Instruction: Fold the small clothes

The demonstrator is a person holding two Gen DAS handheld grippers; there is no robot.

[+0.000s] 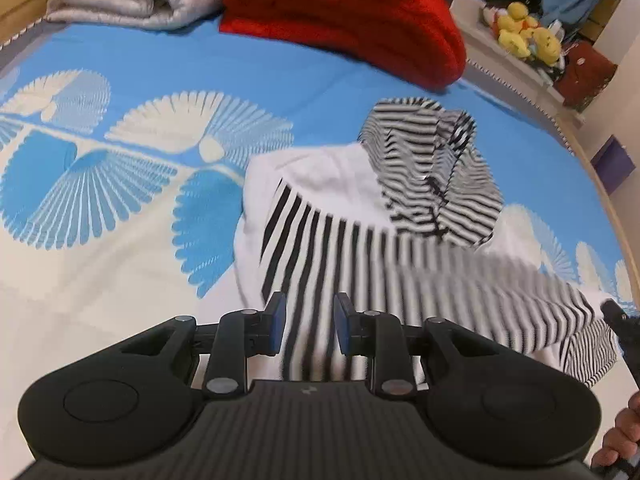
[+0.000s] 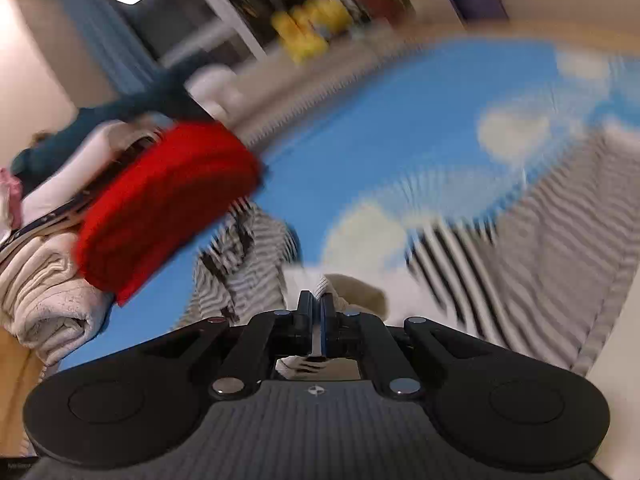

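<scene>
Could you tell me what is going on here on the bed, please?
A person is folding a small black-and-white striped hooded garment spread on a blue-and-cream patterned bedspread. The left hand-held gripper hangs over the garment's lower part, jaws apart with striped cloth showing between them. The right hand-held gripper is shut near the garment; blur hides whether it pinches cloth. A folded red blanket lies beyond.
</scene>
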